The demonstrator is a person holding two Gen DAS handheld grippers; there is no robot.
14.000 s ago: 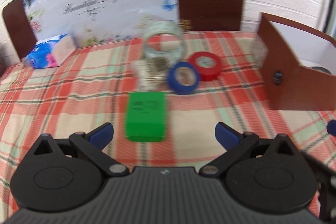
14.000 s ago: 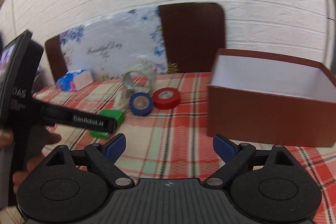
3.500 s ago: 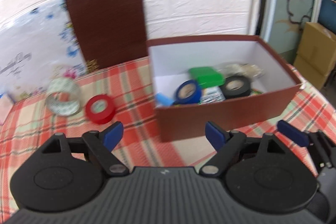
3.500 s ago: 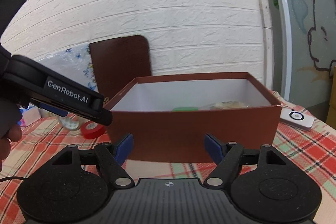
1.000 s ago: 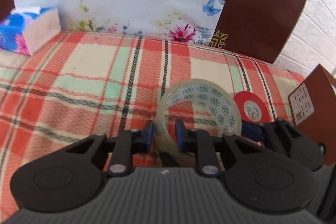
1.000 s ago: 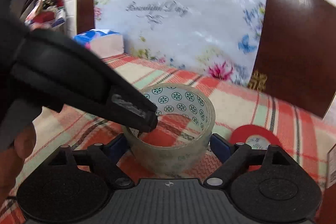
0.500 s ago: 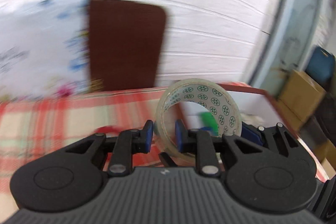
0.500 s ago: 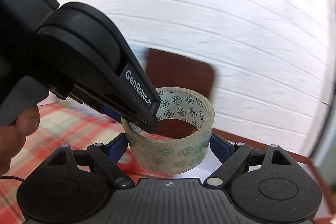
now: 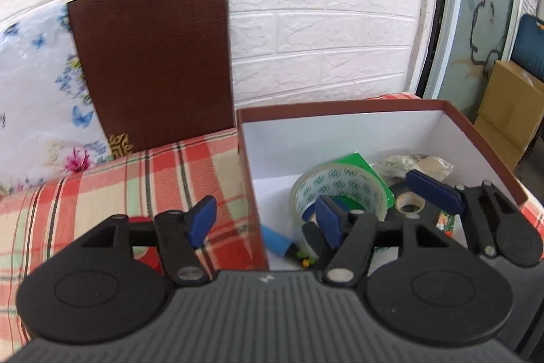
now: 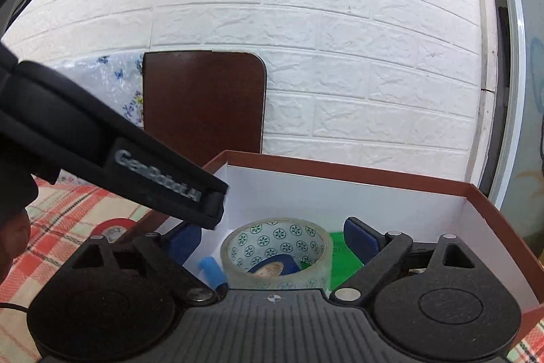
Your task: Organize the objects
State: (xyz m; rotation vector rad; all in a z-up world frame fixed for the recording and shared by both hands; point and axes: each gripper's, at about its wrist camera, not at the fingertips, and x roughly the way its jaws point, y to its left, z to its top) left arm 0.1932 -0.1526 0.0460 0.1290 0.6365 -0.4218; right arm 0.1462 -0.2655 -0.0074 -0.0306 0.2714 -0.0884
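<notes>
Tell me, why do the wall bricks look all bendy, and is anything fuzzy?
Both wrist views use fisheye lenses, which bend straight lines: the bricks bulge in the right view. Left view: the tablecloth looks slightly smeared, while the tape stays sharp.

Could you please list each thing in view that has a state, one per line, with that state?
left gripper: open, empty, straddling the near-left box wall.
right gripper: open, empty, above the box.
clear tape roll: released, inside the box, partly over the blue roll.
blue tape roll: in the box.
brown box: lidless, partly filled.
green case: in the box.
black tape roll: in the box.
red tape roll: on the tablecloth, outside the box.
</notes>
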